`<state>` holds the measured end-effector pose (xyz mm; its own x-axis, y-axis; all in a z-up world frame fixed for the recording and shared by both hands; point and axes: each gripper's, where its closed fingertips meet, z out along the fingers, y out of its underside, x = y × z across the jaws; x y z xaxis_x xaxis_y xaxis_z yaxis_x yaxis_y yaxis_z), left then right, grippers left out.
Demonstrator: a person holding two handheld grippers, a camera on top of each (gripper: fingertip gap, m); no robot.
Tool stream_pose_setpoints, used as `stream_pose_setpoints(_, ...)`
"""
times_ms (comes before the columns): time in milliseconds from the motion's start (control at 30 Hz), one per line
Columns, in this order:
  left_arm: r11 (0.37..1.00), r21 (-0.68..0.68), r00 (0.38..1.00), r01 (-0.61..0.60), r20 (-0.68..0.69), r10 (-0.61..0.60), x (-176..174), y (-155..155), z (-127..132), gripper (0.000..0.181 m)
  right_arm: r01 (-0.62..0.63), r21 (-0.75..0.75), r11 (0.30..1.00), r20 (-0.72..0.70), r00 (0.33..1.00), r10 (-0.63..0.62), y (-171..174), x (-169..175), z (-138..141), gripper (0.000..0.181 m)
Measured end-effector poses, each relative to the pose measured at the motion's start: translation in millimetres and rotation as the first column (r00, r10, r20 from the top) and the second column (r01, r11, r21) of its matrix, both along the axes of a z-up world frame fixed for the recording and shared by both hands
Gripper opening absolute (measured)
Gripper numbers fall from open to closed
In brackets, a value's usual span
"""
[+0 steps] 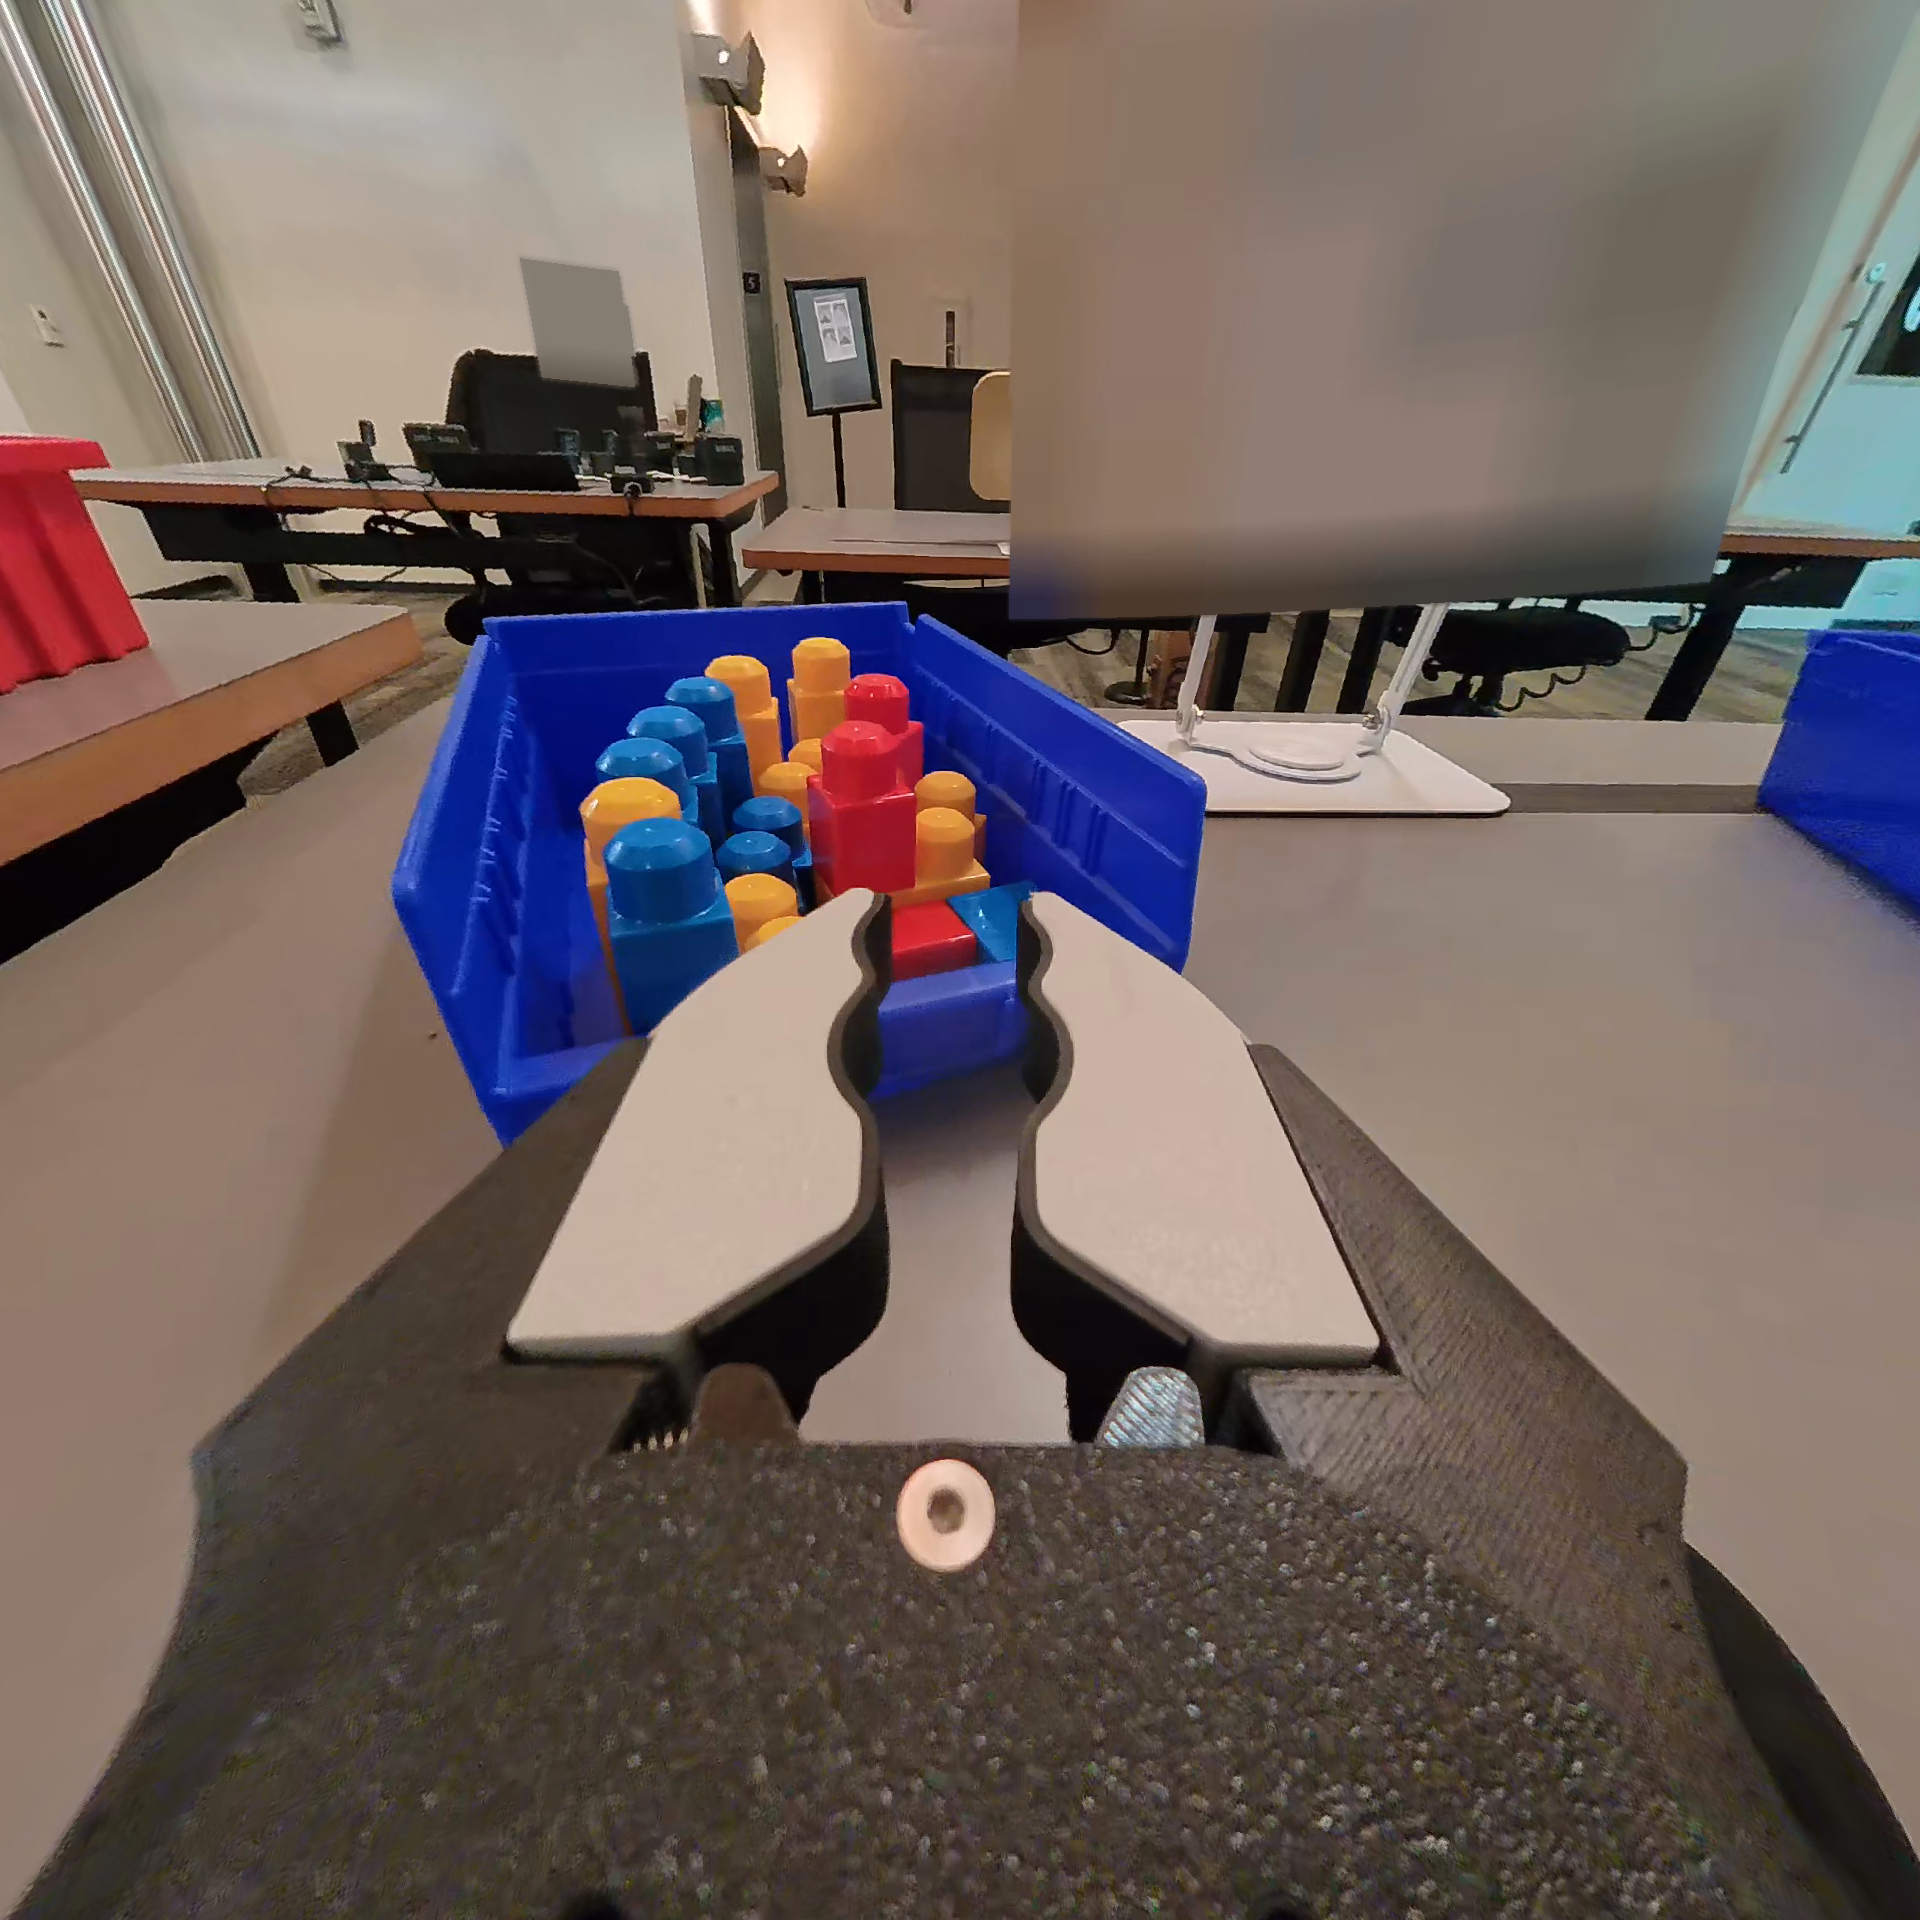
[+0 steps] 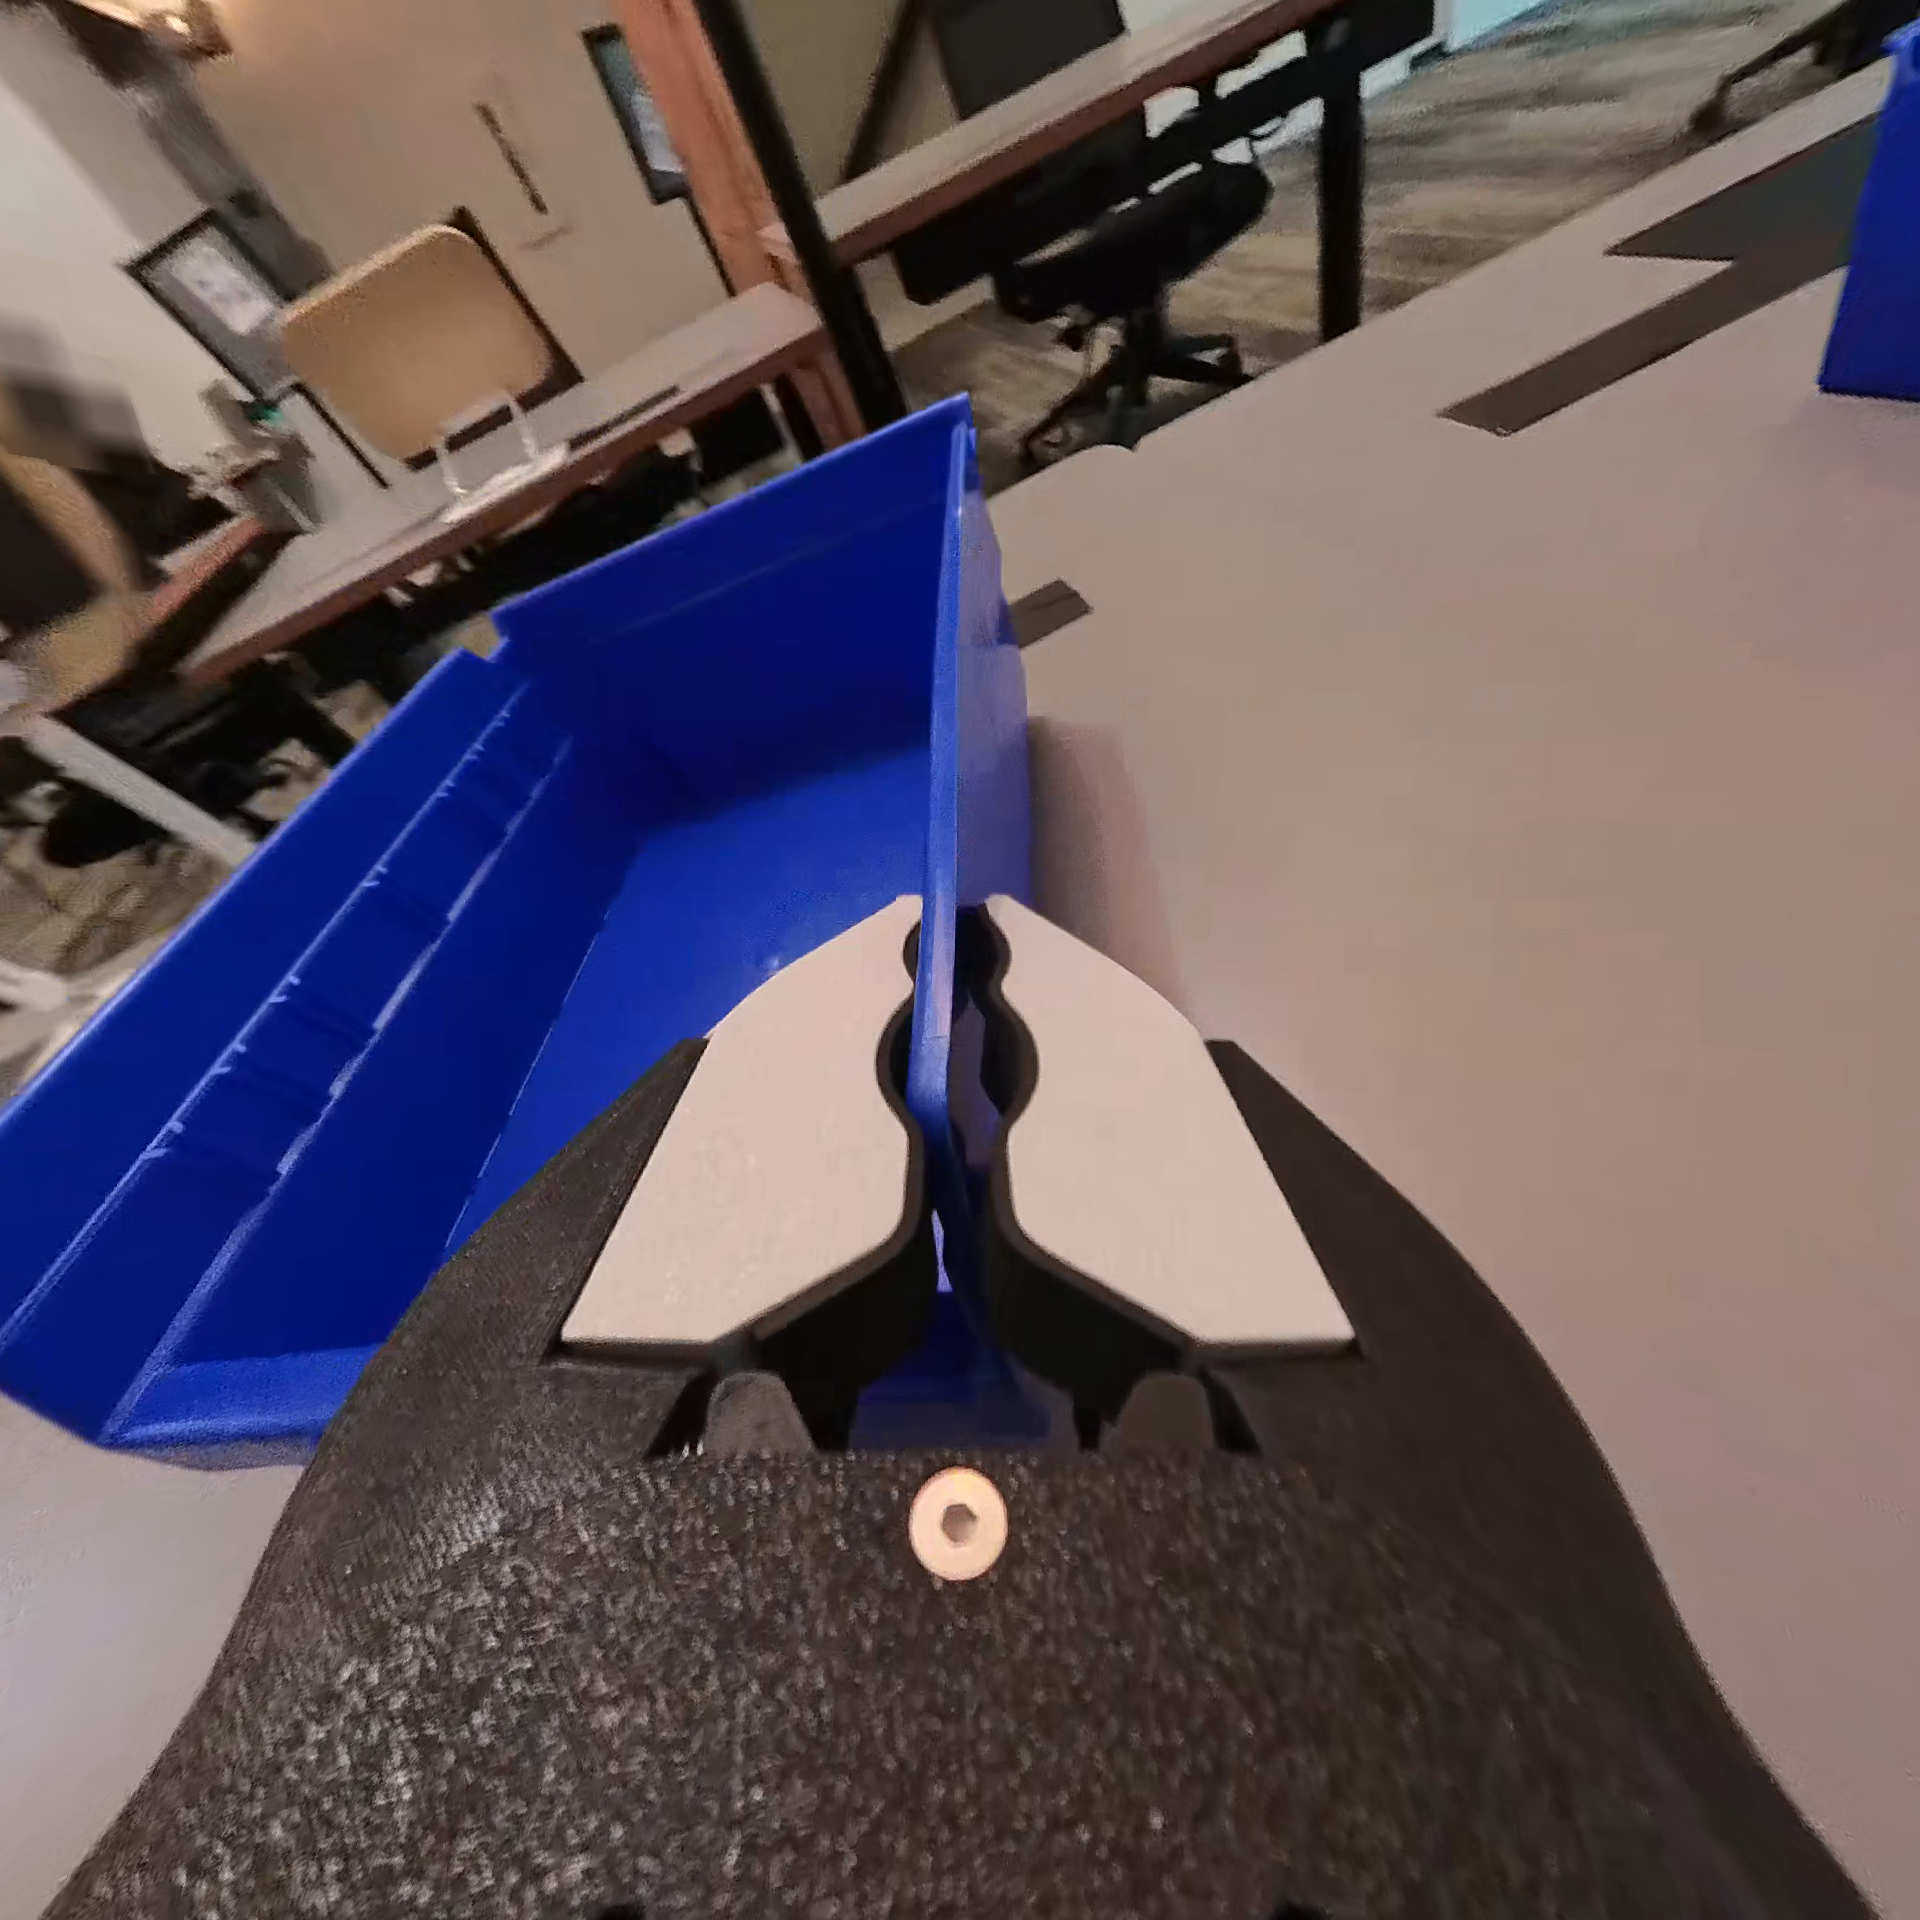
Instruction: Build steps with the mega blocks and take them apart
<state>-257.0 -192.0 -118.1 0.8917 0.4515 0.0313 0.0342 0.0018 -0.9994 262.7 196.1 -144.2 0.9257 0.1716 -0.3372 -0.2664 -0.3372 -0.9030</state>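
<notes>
A blue bin [image 1: 1060,769] stands on the grey table, filled with red [image 1: 862,821], blue [image 1: 665,914] and yellow [image 1: 821,675] mega blocks, most standing stud-up. My left gripper [image 1: 951,920] is open and empty, its tips just at the bin's near front lip, in front of a small red block [image 1: 930,940]. In the right wrist view a second blue bin [image 2: 416,987] is empty. My right gripper [image 2: 951,925] is shut on this bin's right side wall [image 2: 956,727], one finger inside and one outside.
A white flat stand [image 1: 1320,769] sits behind the filled bin. Part of another blue bin [image 1: 1849,758] shows at the right edge, and also in the right wrist view [image 2: 1881,260]. A red ribbed object [image 1: 52,561] sits on a neighbouring table at the left. Desks and chairs stand beyond. About 65 cm separates my left fingertips from my right. It is some 15 cm from my left tips to the small red block [image 1: 930,940].
</notes>
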Motion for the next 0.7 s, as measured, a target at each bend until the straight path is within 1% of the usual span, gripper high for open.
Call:
stream_pose_setpoints(67,1.0,0.0,1.0,0.0,0.005,0.0,-1,0,-1,0.022,0.034,-0.005,0.999,0.031,0.999,-0.034,10,3,-8,0.004)
stream_pose_setpoints(133,1.0,0.004,1.0,0.003,0.005,-0.003,-1,0,-1,0.022,0.059,-0.003,0.998,0.018,0.998,-0.059,18,4,-13,0.004)
stream_pose_setpoints(200,1.0,0.008,1.0,0.004,0.006,-0.004,-1,0,-1,0.022,0.094,0.002,0.996,0.061,0.994,-0.094,24,3,-18,0.003)
stream_pose_setpoints(300,1.0,0.009,1.0,-0.01,0.006,0.01,-5,-3,-1,0.023,0.124,0.011,0.992,0.074,0.989,-0.125,30,2,-19,0.003)
stream_pose_setpoints(433,0.998,0.025,0.998,-0.059,-0.004,0.059,-15,-11,3,0.026,0.125,0.032,0.992,0.077,0.989,-0.127,35,7,-18,0.003)
stream_pose_setpoints(600,0.975,-0.027,0.975,-0.22,-0.047,0.219,-55,-36,6,0.031,0.153,0.036,0.988,0.066,0.986,-0.155,26,19,-18,0.003)
stream_pose_setpoints(700,0.949,-0.1,0.954,-0.299,-0.029,0.298,-90,-47,-4,0.043,0.173,0.04,0.984,0.056,0.983,-0.175,22,25,-17,0.003)
